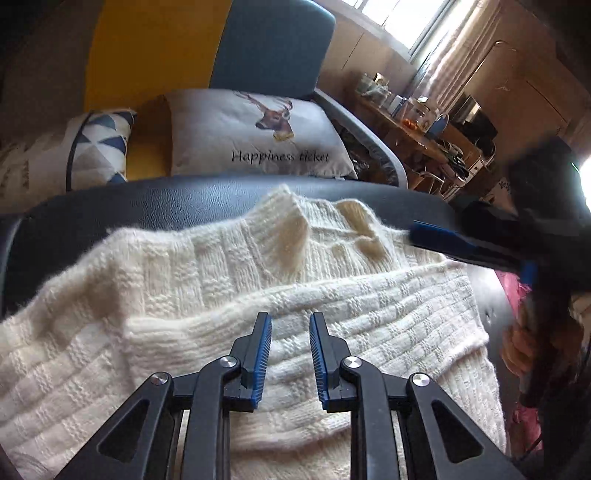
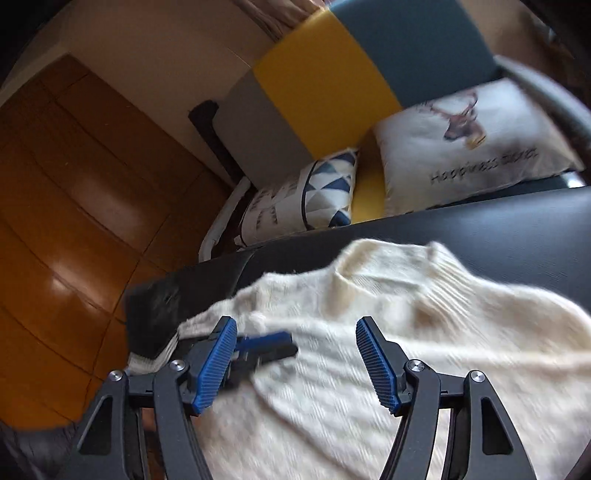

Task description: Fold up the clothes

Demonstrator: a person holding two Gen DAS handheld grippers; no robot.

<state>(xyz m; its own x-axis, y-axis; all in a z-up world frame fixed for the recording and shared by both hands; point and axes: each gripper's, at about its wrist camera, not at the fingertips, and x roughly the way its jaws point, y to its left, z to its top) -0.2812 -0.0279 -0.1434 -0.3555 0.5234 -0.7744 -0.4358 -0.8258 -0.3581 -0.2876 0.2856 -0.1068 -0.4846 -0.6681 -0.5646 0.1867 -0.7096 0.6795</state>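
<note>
- Work surface: a black padded leather-look surface [image 1: 166, 201] carries the cream knitted sweater [image 1: 207, 280], which lies spread across most of it with the collar toward the far edge.
- Room, left to right in the left wrist view: a triangle-patterned cushion [image 1: 101, 146], a white cushion with a deer print [image 1: 258, 136] and the text "Happiness ticket", a sofa back [image 1: 207, 48] in yellow and blue panels, then a cluttered wooden table [image 1: 417, 122] below a bright window [image 1: 410, 18].
- The right wrist view shows glossy orange-brown floor tiles [image 2: 74, 192] left of the surface.
- Left gripper [image 1: 290, 356]: jaws parted by a narrow gap, nothing between them, positioned over a ribbed fold of the sweater. Contact with the knit cannot be determined.
- Right gripper [image 2: 297, 363]: jaws spread wide and empty above the sweater; this view is motion-blurred. In the left wrist view it extends over the sweater's right shoulder, with a hand [image 1: 519, 347] on its handle.
</note>
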